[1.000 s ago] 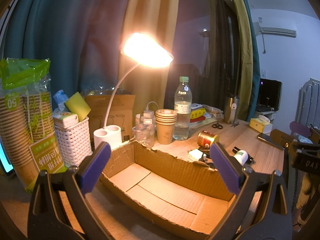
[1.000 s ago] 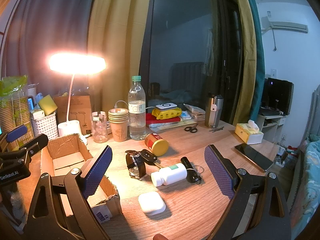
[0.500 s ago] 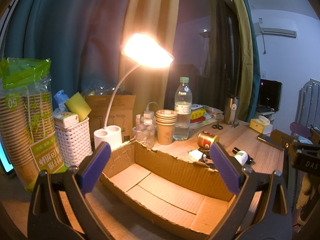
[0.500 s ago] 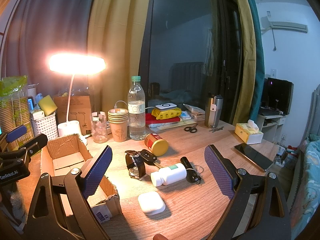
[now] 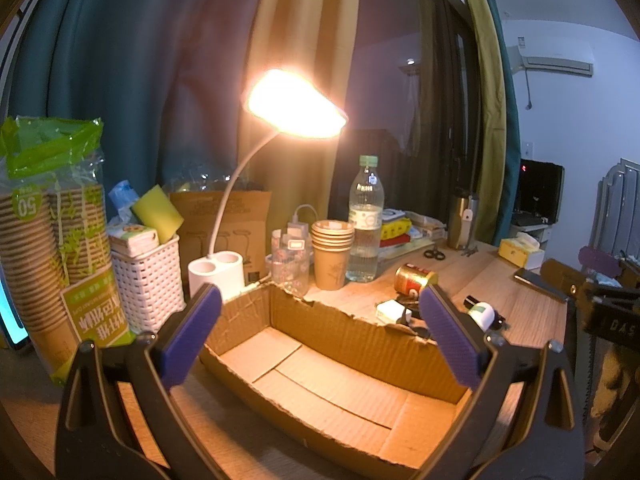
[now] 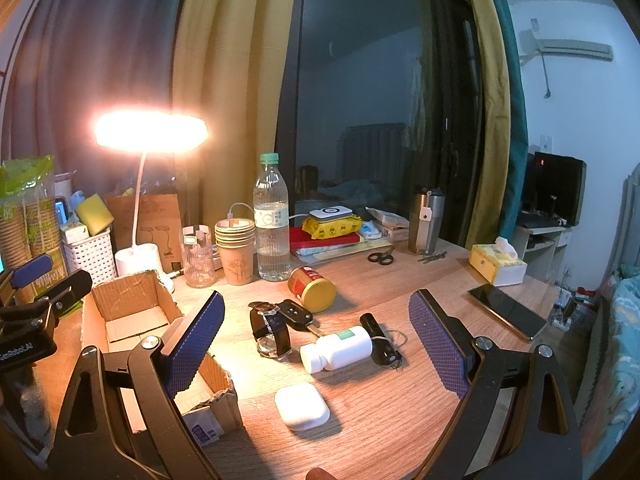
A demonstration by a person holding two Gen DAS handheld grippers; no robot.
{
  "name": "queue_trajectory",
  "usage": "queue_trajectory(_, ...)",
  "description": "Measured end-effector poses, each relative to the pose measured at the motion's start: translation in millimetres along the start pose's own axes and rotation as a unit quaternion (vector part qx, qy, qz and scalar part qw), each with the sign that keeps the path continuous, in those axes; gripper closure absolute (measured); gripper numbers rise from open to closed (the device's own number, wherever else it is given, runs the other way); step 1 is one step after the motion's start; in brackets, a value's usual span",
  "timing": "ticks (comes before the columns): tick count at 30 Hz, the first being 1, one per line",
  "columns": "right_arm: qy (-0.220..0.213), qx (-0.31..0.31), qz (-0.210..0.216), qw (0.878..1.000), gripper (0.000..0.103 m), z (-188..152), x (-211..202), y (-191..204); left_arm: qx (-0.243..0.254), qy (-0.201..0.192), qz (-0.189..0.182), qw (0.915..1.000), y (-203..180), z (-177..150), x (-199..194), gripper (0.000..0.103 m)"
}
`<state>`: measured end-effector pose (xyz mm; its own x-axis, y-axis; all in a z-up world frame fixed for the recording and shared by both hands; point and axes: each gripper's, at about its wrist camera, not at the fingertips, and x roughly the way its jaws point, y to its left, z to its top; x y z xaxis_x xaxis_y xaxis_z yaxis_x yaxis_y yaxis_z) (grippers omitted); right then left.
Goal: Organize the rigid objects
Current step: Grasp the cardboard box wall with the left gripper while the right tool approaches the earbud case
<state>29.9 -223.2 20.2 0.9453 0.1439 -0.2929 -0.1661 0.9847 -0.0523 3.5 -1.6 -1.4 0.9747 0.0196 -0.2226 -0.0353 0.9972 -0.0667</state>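
Wooden surface [image 6: 400,420] lamp-lit | left tool [image 5: 320,332] spread wide, empty, over cardboard box [image 5: 320,376] | right tool [image 6: 316,344] spread wide, empty, above white pill bottle [image 6: 338,348], earbud case [image 6: 302,406]

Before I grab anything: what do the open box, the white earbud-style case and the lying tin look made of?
Box: corrugated cardboard, matte, torn fluted edges. White case: likely smooth hard plastic with a soft sheen. Tin: probably metal, with a shiny gold end and a red printed side.
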Motion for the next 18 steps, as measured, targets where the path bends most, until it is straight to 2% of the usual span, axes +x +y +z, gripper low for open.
queue_trajectory(5, 0.002, 0.014, -0.008, 1.0, 0.008, 1.3, 1.9, -16.6, -0.015, 0.021, 0.009, 0.9996, -1.9, 0.0, 2.7, 0.003)
queue_trajectory(9, 0.015, 0.032, -0.021, 0.999, 0.008, -1.4, 8.4, -33.3, -0.029, 0.08, 0.023, 0.9961, -5.4, -8.7, 4.9, 0.003)
queue_trajectory(14, 0.021, 0.047, -0.02, 0.998, 0.008, -6.0, 11.2, -43.7, -0.042, 0.177, 0.031, 0.9828, -11.8, -30.4, 20.1, 0.003)
queue_trajectory(18, 0.021, 0.049, -0.018, 0.998, 0.008, -7.5, 10.1, -47.3, -0.053, 0.238, 0.031, 0.9692, -12.7, -47.7, 40.1, 0.003)
